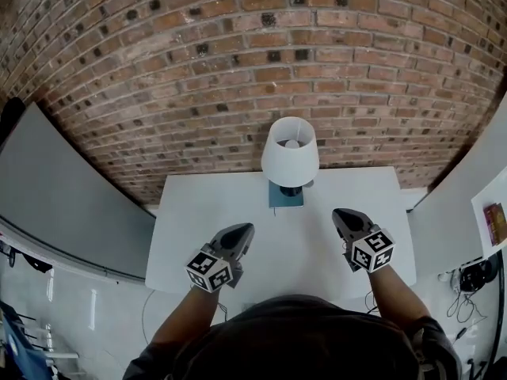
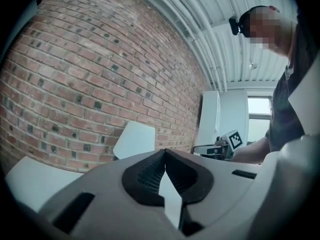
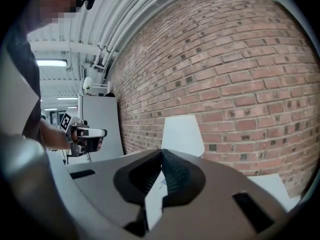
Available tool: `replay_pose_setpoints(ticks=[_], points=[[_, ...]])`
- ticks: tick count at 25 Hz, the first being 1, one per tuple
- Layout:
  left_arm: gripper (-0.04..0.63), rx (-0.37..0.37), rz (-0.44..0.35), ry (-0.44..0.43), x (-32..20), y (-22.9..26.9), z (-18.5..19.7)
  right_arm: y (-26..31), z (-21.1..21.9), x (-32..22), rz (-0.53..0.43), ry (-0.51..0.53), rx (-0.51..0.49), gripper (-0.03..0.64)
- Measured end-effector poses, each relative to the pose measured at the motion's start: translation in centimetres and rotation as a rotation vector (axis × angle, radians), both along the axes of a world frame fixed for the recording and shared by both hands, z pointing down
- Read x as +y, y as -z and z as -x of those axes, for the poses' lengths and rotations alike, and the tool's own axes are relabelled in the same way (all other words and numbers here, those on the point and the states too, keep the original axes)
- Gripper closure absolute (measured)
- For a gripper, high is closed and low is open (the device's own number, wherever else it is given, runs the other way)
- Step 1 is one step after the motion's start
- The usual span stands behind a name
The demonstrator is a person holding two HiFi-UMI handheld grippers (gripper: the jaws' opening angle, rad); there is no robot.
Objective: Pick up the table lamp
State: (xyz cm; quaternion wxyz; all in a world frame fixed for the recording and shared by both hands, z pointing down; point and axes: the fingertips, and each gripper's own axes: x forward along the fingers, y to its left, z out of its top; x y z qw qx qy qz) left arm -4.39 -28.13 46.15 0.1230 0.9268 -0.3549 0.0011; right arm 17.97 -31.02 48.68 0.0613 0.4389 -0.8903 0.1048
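The table lamp (image 1: 290, 159) has a white shade and a dark base, and stands on a teal pad (image 1: 280, 199) at the far edge of the white table (image 1: 190, 236). My left gripper (image 1: 247, 229) hovers over the table, short of the lamp and to its left, jaws shut with nothing between them. My right gripper (image 1: 341, 214) hovers to the lamp's right, also shut and empty. The shade (image 2: 134, 140) rises beyond the left gripper (image 2: 165, 152) in the left gripper view. The shade (image 3: 182, 134) also stands past the right gripper (image 3: 161, 151) in the right gripper view.
A red brick wall (image 1: 238, 62) runs right behind the table. A grey partition (image 1: 55, 196) flanks the left side. A white shelf unit (image 1: 493, 212) stands at the right, with cables and a dark object (image 1: 474, 277) on the floor below it.
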Motion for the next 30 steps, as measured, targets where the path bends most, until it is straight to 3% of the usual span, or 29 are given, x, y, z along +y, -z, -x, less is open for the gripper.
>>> replay_pose_setpoints(ticks=[9, 12, 15, 30], points=[[0.591, 0.023, 0.019, 0.001, -0.8, -1.6, 1.6, -1.8, 2.2, -0.6, 0.012, -0.014, 0.018, 0.621], [0.591, 0.026, 0.02, 0.012, -0.7, -1.9, 1.6, -2.2, 2.2, -0.8, 0.024, 0.002, 0.011, 0.528], [0.591, 0.028, 0.019, 0.016, -0.7, -2.3, 1.4, -3.0, 2.1, -1.3, 0.033, 0.007, 0.019, 0.482], [0.591, 0.015, 0.032, 0.008, -3.8, -10.2, 2.0, -10.5, 6.2, -7.5, 0.032, -0.003, 0.103, 0.429]])
